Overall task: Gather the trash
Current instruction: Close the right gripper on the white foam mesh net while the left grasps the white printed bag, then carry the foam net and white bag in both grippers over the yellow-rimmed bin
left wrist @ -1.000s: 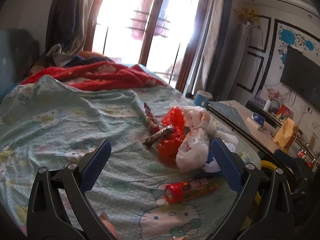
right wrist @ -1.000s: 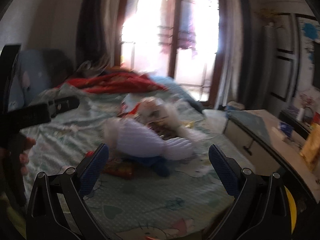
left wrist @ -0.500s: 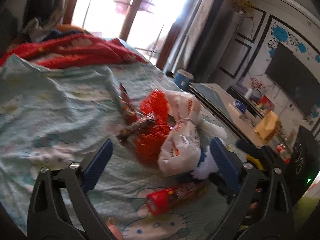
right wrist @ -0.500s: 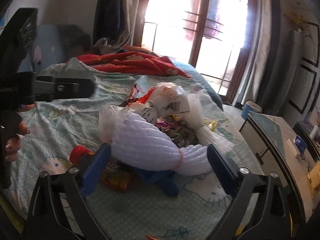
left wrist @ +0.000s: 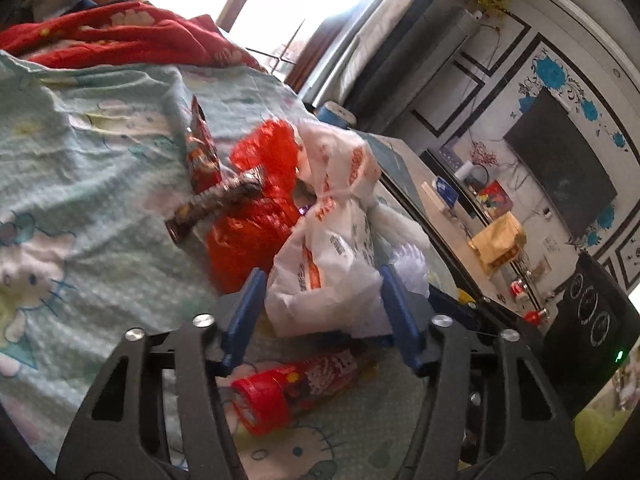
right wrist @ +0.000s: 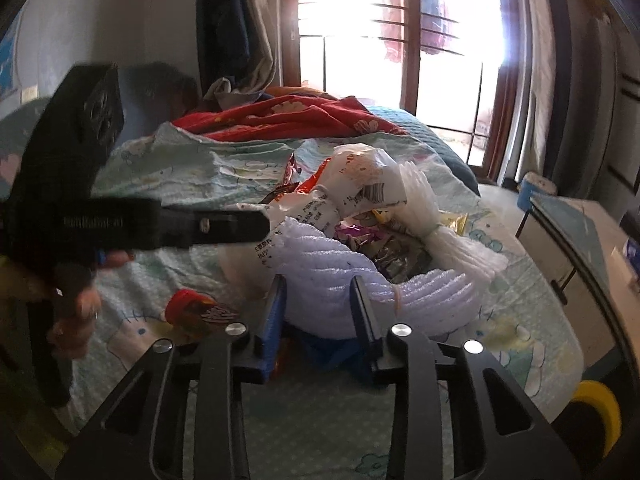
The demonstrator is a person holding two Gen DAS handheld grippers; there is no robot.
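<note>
A heap of trash lies on the cat-print bedsheet [left wrist: 80, 160]. My left gripper [left wrist: 322, 276] is closing, its blue pads against both sides of a white plastic bag with orange print [left wrist: 324, 264]. Behind the bag lie a red plastic bag [left wrist: 256, 216], a dark candy wrapper [left wrist: 216, 204] and a red snack packet [left wrist: 202, 152]. A red snack tube [left wrist: 296, 384] rests just under the left jaws. My right gripper [right wrist: 318, 282] is closing on a white foam net [right wrist: 320, 276] that holds foil wrappers [right wrist: 384, 248]. The left gripper's black body [right wrist: 160, 224] comes in from the left, held by a hand [right wrist: 76, 320].
A red blanket [left wrist: 120, 36] is bunched at the head of the bed. A low cabinet [left wrist: 440, 208] with small items runs along the bed's right side, below a wall television [left wrist: 560, 176]. A blue piece [right wrist: 324, 352] lies under the foam net. A yellow object [right wrist: 596, 408] shows at the lower right.
Both grippers moved forward and down into the pile. Their jaws went from wide apart to narrow, the left around the white bag and the right around the foam net.
</note>
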